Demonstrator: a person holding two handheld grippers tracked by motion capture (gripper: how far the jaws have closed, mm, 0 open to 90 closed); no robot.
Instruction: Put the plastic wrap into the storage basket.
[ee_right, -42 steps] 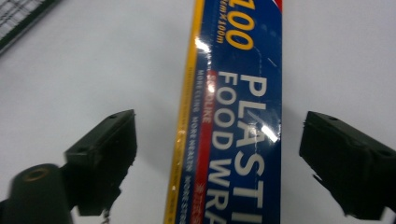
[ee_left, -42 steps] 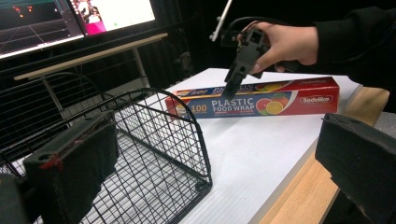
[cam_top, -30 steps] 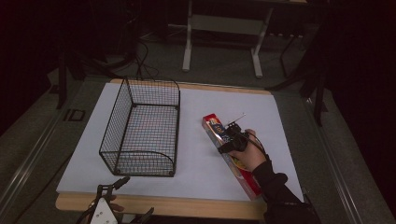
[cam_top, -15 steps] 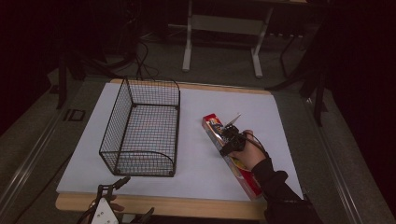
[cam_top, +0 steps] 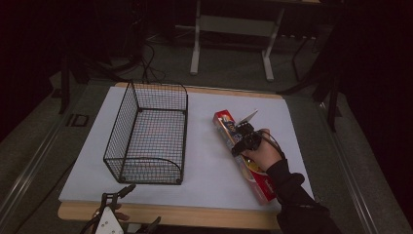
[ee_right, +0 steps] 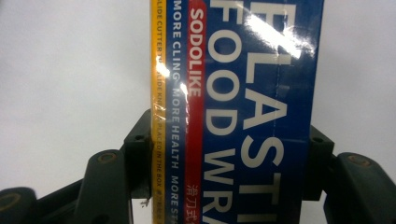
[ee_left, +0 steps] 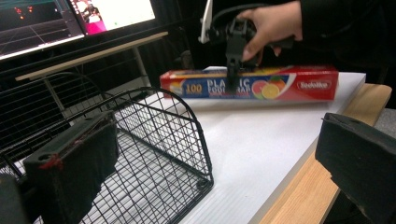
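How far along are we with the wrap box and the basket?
Done: right gripper has its fingers either side of the long red plastic-wrap box. In hand: the box lies flat on the white sheet. Left: lifting it; the black wire basket is empty. Left gripper waits open.

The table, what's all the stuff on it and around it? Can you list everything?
Wire basket: one, black, left half of the table, empty.
Plastic food wrap box: one, red and blue with fruit pictures, lying flat right of the basket.
White sheet: one, covering the tabletop.
Table: one, wooden edge showing at the near side.
Monitors: two, lit, behind the table in the left gripper view.
Metal stand: one, grey, on the floor beyond the table.
Right gripper: one, black, fingers either side of the box.
Left gripper: one, black, at the table's near edge, fingers apart.
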